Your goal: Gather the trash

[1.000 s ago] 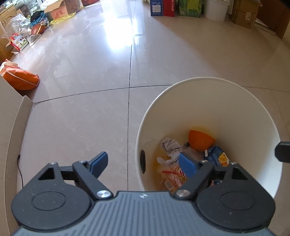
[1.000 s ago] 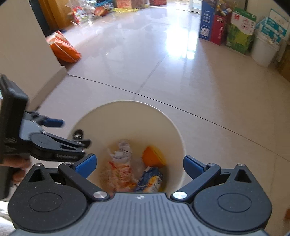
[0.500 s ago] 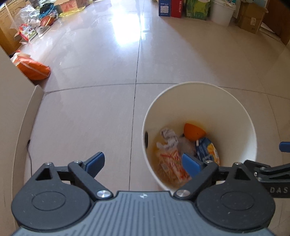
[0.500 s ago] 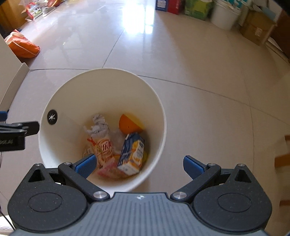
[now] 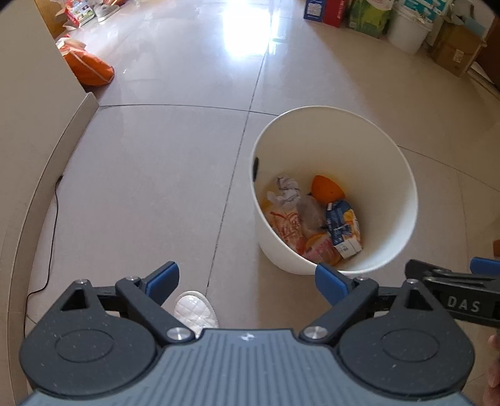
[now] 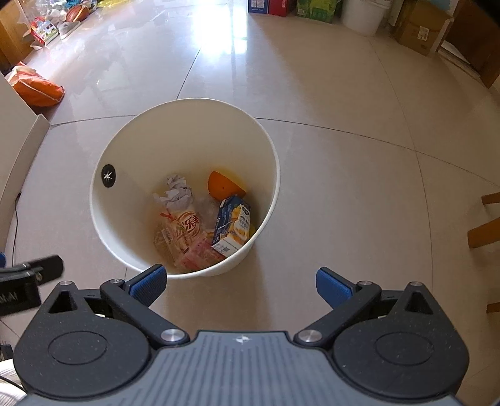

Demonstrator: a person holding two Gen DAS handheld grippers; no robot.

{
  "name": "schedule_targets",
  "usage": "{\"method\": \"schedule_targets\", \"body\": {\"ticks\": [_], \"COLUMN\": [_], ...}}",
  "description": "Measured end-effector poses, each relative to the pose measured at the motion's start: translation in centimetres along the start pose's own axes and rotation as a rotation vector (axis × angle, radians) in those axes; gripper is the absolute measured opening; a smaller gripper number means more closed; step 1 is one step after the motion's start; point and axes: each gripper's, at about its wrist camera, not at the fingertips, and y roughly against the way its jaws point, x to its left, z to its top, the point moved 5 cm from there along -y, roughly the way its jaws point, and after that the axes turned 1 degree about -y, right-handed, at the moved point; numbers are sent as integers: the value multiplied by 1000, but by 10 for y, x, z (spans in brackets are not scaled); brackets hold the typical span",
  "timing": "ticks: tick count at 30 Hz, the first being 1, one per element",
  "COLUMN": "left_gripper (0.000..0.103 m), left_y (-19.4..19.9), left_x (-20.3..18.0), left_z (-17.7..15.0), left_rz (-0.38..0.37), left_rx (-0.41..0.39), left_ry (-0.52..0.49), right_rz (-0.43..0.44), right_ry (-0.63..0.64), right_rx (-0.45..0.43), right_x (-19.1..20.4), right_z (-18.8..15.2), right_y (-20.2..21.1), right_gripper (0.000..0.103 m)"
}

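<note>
The white bin [image 6: 184, 125] stood upright on the tiled floor [image 6: 343, 156], and all the trash in sight lay at its bottom. A crumpled paper ball [image 6: 178, 190] sat toward the far left of the heap, with an orange half-shell [image 6: 223, 185] just beside it on the right. In front of these lay a printed snack wrapper [image 6: 181, 231], a pink packet [image 6: 201, 254] and a blue juice carton [image 6: 232, 223] tipped on its side against the bin's near wall. A round black sticker [image 6: 108, 175] marked the inner wall on the left.

The left tongs [image 5: 247, 281] hung above the floor to the left of the bin, pointing steeply down. Their jaws had just been opening and stood spread wide, with nothing between the blue pads [image 5: 164, 278]. Under them showed the toe of a white quilted slipper [image 5: 195, 312], and a thin black cable [image 5: 51, 225] ran along the floor beside a pale cabinet [image 5: 31, 93].

The right tongs [image 6: 242, 284] hung over the near rim of the bin, also aimed steeply down, jaws spread and empty. The left pad [image 6: 148, 282] overlapped the rim in the picture; whether it touched cannot be told.

Farther off, an orange bag [image 6: 37, 89] lay beside the cabinet. Boxes [image 5: 325, 11] and a white bucket [image 5: 406, 28] lined the far wall.
</note>
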Motion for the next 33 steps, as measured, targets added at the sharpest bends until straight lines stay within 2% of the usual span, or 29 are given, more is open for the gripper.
{"method": "schedule_targets", "body": {"ticks": [5,13,33], "left_gripper": [94,94,94], "left_y": [13,17,19], "left_x": [-6,-6,-10], "left_z": [3,5,5], "left_rz": [25,9,6], "left_rx": [-51,-78,-74], "left_ry": [-37,-39,-69], "right_rz": [-17,-23,-26], "right_ry": [12,18,13], "right_rx": [-22,-36,-17], "right_x": [5,10,8], "right_z": [-1,1,-2], "right_y": [10,16,12], "right_gripper": [103,103,103]}}
